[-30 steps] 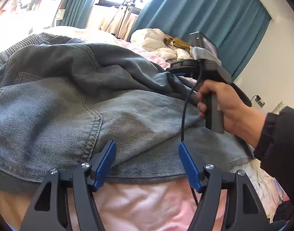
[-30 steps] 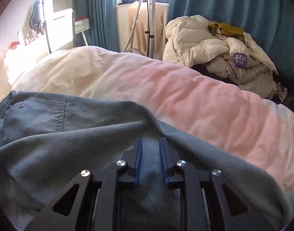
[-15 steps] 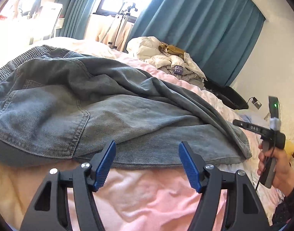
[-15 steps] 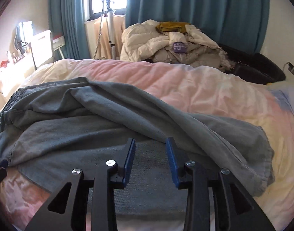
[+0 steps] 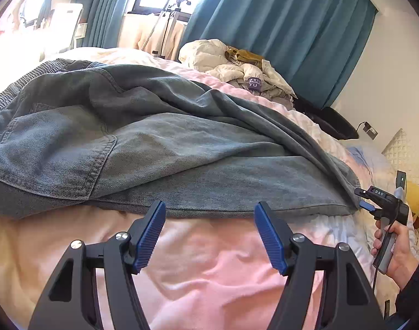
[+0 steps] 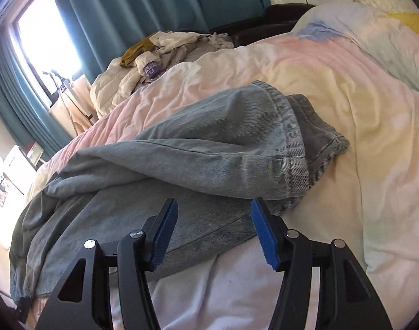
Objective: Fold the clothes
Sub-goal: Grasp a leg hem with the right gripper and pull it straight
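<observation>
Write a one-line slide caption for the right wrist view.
Right gripper, just opened and empty, over the hem end of blue jeans lying on a pastel duvet.

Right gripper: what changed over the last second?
The right gripper let go of the jeans: its jaws have just been opening, nothing between them now. It pulled back toward the leg hems. The left gripper stayed open above the bedspread, jeans still folded lengthwise.
</observation>
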A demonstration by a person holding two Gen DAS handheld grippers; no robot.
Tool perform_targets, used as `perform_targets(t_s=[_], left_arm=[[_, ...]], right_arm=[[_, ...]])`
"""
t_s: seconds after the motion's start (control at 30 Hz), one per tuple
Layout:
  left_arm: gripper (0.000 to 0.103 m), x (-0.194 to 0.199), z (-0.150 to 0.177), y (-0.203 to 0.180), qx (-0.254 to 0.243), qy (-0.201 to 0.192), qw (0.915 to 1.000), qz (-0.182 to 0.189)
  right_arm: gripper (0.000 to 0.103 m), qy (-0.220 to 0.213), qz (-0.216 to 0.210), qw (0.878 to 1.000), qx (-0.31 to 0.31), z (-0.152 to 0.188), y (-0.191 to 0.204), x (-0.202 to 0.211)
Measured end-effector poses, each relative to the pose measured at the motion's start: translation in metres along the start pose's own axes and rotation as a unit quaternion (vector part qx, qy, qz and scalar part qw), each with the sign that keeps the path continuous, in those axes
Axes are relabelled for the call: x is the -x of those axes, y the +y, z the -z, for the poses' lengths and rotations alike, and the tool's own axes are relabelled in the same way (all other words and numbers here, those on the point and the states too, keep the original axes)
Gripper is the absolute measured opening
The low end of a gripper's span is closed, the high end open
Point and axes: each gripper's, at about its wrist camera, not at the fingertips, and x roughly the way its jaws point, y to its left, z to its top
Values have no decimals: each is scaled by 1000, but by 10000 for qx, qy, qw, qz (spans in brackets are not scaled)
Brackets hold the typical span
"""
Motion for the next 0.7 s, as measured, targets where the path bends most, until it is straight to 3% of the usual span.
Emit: perform_targets(t_s=[0.07, 0.17, 0.33, 0.5, 0.7], left_arm=[[69, -4, 1, 2, 39, 55, 10000, -21], [69, -10, 3, 7, 175, 165, 9997, -2], [69, -15, 3, 13, 374, 257, 9989, 68], [69, -18, 6, 16, 504, 328, 9981, 110], [69, -19, 7, 16, 517, 351, 9979, 141]], right_arm=[[57, 136, 30, 9998, -169, -1, -9, -12], [57, 168, -215, 9944, -1024, -3, -34, -21], [57, 285, -1160, 9691, -2158, -2, -64, -30], [57, 292, -1848, 9510, -2461, -4, -58, -38], [57, 400, -1907, 9466, -2568, -1, -61, -53]])
